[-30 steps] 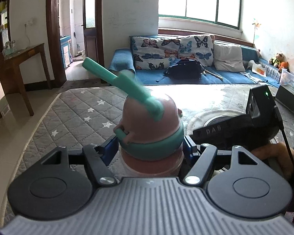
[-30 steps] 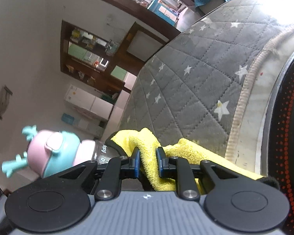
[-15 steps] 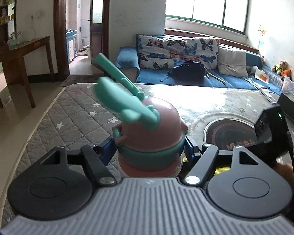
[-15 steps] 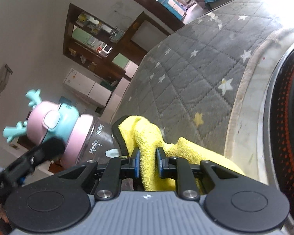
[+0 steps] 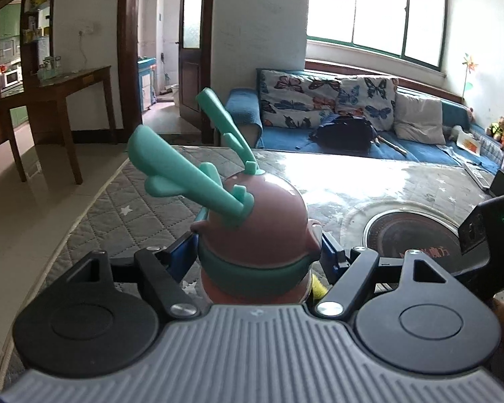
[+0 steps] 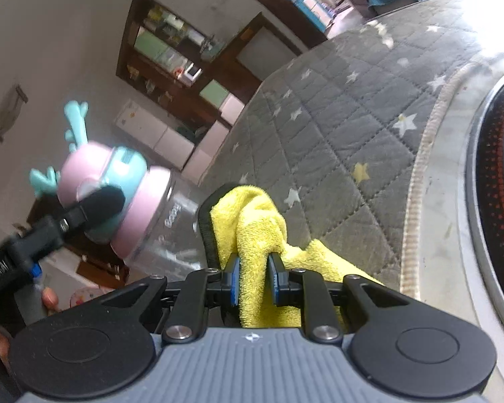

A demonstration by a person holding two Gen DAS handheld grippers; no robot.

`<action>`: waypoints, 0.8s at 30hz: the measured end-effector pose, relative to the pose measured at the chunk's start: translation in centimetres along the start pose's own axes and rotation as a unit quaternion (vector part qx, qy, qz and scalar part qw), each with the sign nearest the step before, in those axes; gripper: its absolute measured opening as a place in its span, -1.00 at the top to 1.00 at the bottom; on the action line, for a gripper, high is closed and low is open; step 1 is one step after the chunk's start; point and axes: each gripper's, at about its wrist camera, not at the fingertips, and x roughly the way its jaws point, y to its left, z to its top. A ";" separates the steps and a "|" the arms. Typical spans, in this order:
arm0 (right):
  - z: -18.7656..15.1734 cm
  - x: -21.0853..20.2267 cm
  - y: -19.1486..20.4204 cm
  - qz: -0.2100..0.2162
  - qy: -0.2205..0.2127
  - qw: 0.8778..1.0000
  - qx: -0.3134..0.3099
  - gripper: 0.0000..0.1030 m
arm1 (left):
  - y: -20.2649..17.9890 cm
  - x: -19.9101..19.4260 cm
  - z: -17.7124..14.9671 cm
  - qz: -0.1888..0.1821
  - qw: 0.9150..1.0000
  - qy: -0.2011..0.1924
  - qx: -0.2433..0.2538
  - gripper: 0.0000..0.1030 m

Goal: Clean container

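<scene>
1. Baby bottle: clear body, pink and teal lid with 2 antler handles. It sits between the left gripper's blue pads, above the grey star-quilted mat.
2. Left gripper: jaws opening; 1 second ago they sat closer on the lid. The bottle remains between them; contact cannot be confirmed.
3. Right gripper: pressed together, pinching a yellow cloth.
4. Change: the cloth has drawn in from near the bottle to just beside its clear body.
5. Meaning: wiping looks imminent; the loosening hold may suggest regripping.
</scene>
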 end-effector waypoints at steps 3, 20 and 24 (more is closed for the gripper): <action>0.7 -0.7 -0.1 0.021 -0.014 0.999 0.020 0.65 | -0.1 -0.2 -0.2 -0.008 1.000 0.001 0.008 -0.43; 6.8 -0.5 4.7 0.127 -0.057 0.990 0.014 0.65 | -0.3 0.0 -1.1 -0.009 0.999 0.004 0.048 -0.42; 6.8 1.0 3.3 0.118 -0.051 0.991 0.034 0.64 | -0.1 0.0 -1.2 -0.012 0.999 0.005 0.045 -0.42</action>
